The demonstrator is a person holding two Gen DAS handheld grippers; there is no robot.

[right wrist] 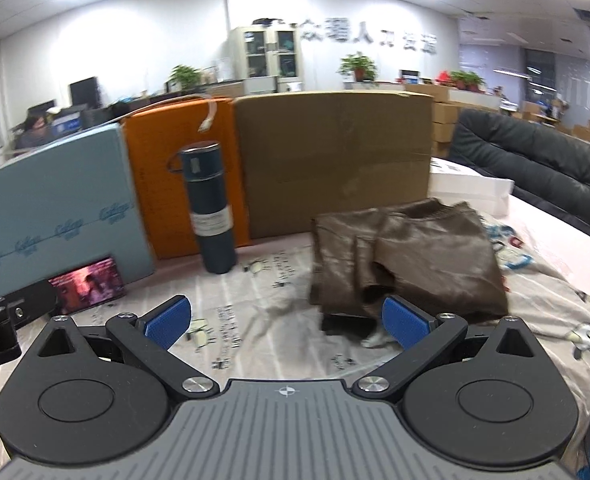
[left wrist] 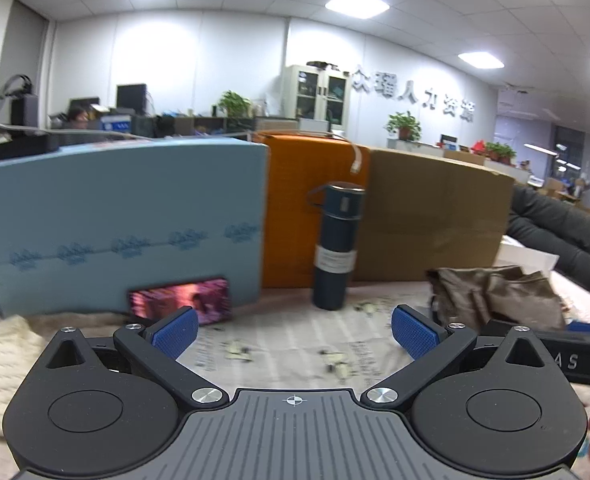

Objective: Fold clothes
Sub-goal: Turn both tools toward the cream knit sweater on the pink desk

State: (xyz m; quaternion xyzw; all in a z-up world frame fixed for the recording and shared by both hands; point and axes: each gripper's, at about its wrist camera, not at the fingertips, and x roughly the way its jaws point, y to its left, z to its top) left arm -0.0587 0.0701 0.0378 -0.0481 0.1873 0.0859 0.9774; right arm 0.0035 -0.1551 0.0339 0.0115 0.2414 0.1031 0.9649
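Note:
A folded brown garment (right wrist: pixel 411 256) lies on the printed sheet (right wrist: pixel 263 320) at the right; it also shows in the left wrist view (left wrist: pixel 495 292). A cream knitted garment (left wrist: pixel 3 360) lies at the left edge of the left wrist view. My left gripper (left wrist: pixel 295 332) is open and empty above the sheet, left of the brown garment. My right gripper (right wrist: pixel 287 320) is open and empty, its right blue pad just in front of the brown garment's near edge.
A dark blue flask (right wrist: pixel 211 208) stands upright at the back, also in the left wrist view (left wrist: pixel 335 244). Behind it stand a light blue box (left wrist: pixel 123 224), an orange box (left wrist: pixel 295 208) and a cardboard box (right wrist: pixel 335 164). A lit phone (left wrist: pixel 183 300) leans on the blue box. A black sofa (right wrist: pixel 535 160) is at the right.

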